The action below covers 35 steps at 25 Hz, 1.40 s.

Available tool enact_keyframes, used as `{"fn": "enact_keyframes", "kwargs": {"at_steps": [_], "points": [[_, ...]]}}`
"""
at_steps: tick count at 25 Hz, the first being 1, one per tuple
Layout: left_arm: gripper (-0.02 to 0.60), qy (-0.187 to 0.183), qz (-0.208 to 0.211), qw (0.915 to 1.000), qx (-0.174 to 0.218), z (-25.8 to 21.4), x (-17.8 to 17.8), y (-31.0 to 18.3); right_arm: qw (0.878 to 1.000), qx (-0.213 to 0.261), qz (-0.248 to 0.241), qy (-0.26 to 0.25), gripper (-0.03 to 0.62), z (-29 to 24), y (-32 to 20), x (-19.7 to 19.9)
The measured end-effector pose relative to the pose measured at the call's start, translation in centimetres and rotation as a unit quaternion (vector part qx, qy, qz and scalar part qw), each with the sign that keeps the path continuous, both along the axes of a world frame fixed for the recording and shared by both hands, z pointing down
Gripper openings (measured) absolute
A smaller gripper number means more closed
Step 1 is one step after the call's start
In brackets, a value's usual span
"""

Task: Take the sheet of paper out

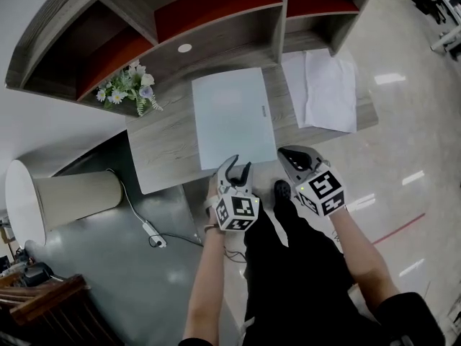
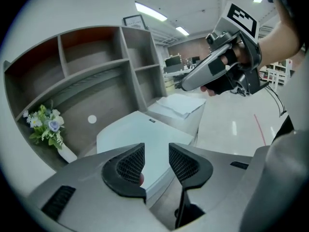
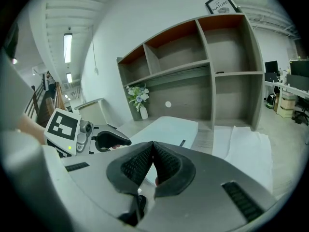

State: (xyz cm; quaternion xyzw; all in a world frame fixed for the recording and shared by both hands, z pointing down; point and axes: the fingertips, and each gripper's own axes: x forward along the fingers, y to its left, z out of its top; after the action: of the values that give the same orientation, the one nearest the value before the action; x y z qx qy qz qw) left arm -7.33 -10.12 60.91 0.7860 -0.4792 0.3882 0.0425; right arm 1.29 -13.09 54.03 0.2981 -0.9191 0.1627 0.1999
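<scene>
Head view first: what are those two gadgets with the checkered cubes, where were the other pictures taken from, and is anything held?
No robot here: a person holds a hand tool in each hand. The head view looks down from a camera on the person's head. The other two come from cameras riding on each tool, looking along its tongs. The left tongs stand open, the right tongs are shut, and neither holds anything. On the desk lie a pale flat case, loose white sheets to its right and flowers at its left.
</scene>
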Motion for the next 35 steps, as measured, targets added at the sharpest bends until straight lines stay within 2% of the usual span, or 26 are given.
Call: {"fn": "enact_keyframes", "kwargs": {"at_steps": [7,17,21,30,35], "points": [[0.21,-0.064,0.064,0.9958,-0.007,2.9,1.4,-0.1,1.0,-0.016,0.001,0.007,0.014,1.7,-0.8,0.1],[0.225,-0.102,0.082,0.9914,-0.001,5.0,1.9,-0.4,0.999,-0.03,-0.006,0.012,0.014,3.0,-1.0,0.1],[0.225,-0.099,0.079,0.9919,-0.005,5.4,1.8,-0.4,0.999,-0.034,-0.007,0.013,0.014,3.2,-1.2,0.2],[0.229,-0.05,0.057,0.997,0.012,4.3,1.9,-0.7,0.999,-0.045,-0.003,0.024,0.014,4.4,-1.2,0.5],[0.152,-0.041,0.055,0.9973,0.025,4.0,2.3,-0.7,0.998,-0.056,-0.002,0.035,0.014,5.7,-0.9,0.7]]}}
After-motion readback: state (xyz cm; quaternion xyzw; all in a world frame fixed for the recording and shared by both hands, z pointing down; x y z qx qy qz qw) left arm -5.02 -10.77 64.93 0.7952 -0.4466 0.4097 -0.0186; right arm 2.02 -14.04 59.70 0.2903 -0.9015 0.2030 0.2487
